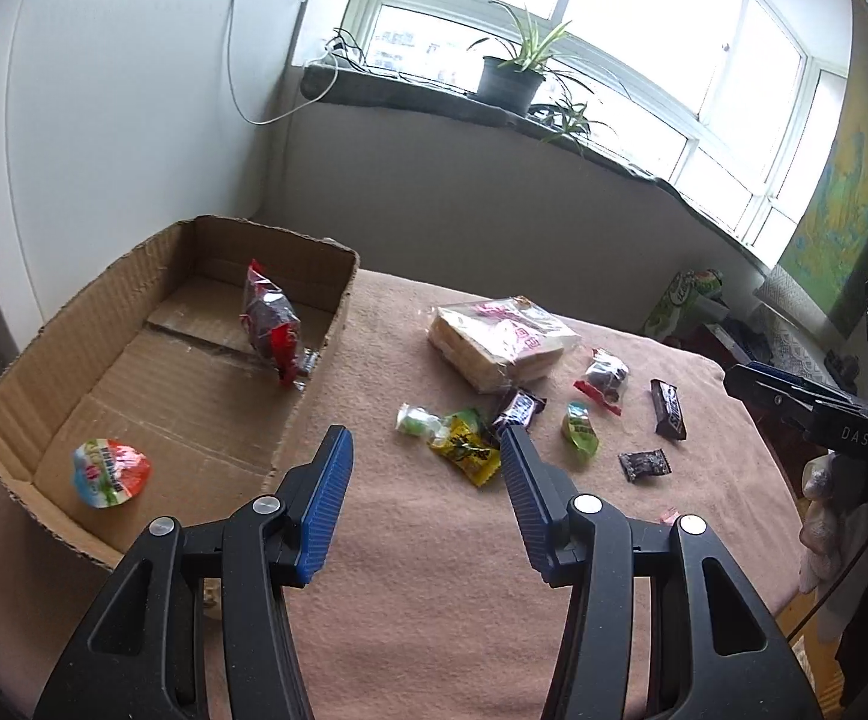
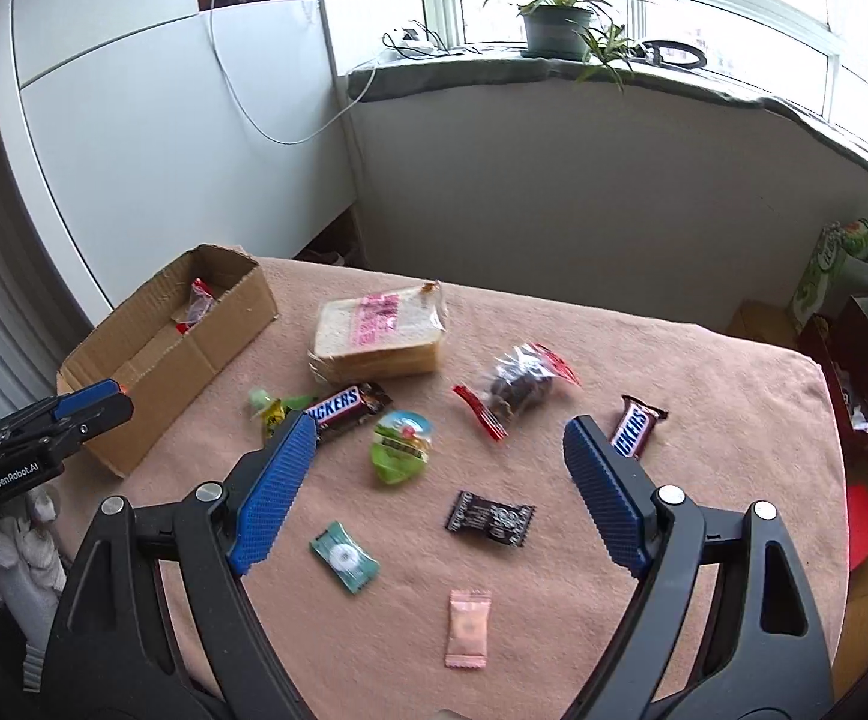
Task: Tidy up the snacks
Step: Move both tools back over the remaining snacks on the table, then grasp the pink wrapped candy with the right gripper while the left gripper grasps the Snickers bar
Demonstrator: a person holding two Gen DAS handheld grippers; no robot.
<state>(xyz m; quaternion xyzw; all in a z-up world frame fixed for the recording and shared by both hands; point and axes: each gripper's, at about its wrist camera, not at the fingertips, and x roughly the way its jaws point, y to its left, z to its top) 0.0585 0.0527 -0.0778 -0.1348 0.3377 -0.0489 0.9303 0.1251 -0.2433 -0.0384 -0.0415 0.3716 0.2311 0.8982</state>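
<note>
1. Right wrist view: right gripper [image 2: 440, 450] is hovering over the tabletop [image 2: 704, 360] with jaws spread wide and nothing between them.
2. Left gripper [image 1: 422, 456] is also hanging empty, jaws spread, just beside the near wall of the cardboard box [image 1: 314, 420].
3. Step in hand, as I read it: sorting is partly done. Box is holding a red-ended dark snack bag [image 1: 269, 324] and a round jelly cup [image 1: 111, 473]; most snacks are lying loose on the tabletop.
4. Loose items: bagged sliced bread [image 2: 380, 330], two Snickers bars, a green jelly cup [image 2: 401, 447], dark snack bag [image 2: 518, 387], dark candy [image 2: 489, 519], teal sachet [image 2: 344, 555], pink sachet [image 2: 467, 629].
5. Likeliest next pick for the right side: green jelly cup or dark candy, both sitting between the jaws' line of approach. Needs a descent, then a close.
6. Right-hand Snickers bar [image 2: 635, 426] has its long axis running near-to-far, tilted right; left Snickers bar [image 2: 347, 411] is lying roughly crosswise, rising rightward.
</note>
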